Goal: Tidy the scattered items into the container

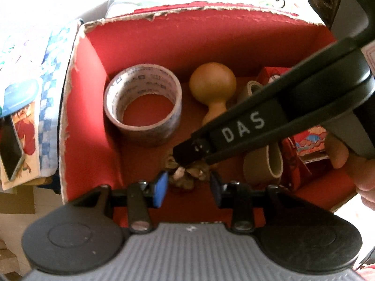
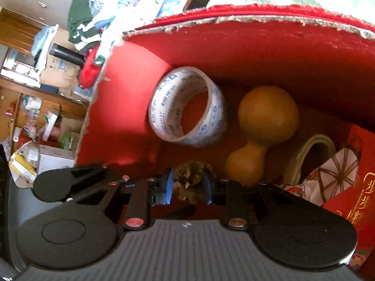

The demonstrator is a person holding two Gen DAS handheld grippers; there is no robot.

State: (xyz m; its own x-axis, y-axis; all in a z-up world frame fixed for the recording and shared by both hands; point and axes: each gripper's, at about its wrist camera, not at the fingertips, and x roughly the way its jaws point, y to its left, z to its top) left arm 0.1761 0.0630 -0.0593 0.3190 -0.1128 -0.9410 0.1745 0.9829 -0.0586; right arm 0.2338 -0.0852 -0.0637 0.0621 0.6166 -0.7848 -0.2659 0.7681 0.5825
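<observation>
Inside the red box (image 2: 257, 53), my right tongs (image 2: 188, 187) grip a pinecone (image 2: 187, 182); my left tongs (image 1: 188, 183) gape around it.

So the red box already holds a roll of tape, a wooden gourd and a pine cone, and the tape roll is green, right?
Not green. The tape roll is white with blue print, as the right wrist view shows. The rest holds: it sits in the red box with the wooden gourd and pine cone.
</observation>
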